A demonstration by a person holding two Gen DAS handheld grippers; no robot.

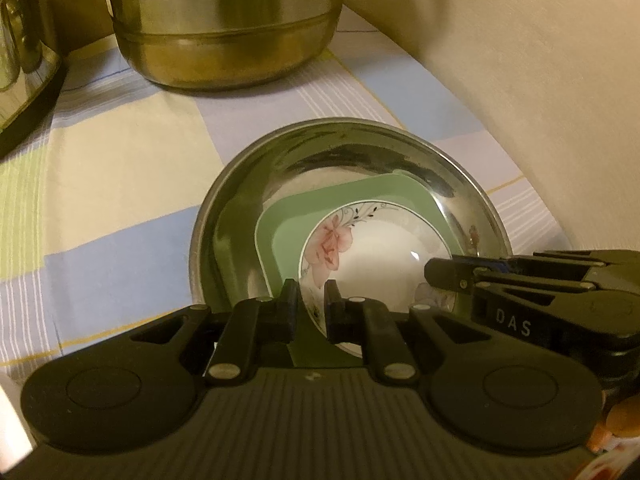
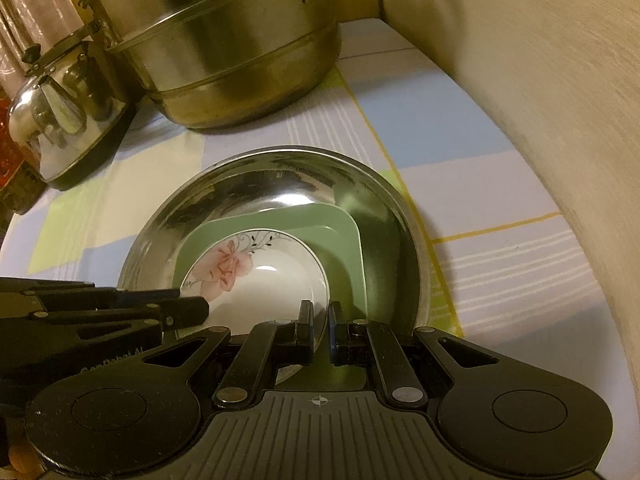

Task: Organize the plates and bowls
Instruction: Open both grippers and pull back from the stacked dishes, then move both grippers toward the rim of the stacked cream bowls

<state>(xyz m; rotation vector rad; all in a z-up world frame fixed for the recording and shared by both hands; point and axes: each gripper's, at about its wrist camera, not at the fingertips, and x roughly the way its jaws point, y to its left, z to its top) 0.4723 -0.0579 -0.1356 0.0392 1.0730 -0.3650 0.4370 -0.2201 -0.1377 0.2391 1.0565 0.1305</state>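
Checked cloth (image 1: 120,168) covers tabletop, big steel pot (image 1: 224,24) and kettle (image 2: 60,120) at back. Floral bowl (image 1: 376,264) sits in green plate (image 1: 288,220) inside steel bowl (image 1: 240,216). My left tool (image 1: 311,304) clamps floral bowl's near rim; right tool (image 2: 320,328) likewise.

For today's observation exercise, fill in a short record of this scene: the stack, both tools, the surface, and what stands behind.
stack: flowered bowl in green dish in steel bowl
left tool: straddles the flowered bowl's rim, gap showing
right tool: straddles the same rim, gap showing
surface: checked cloth
behind: steel pot, kettle
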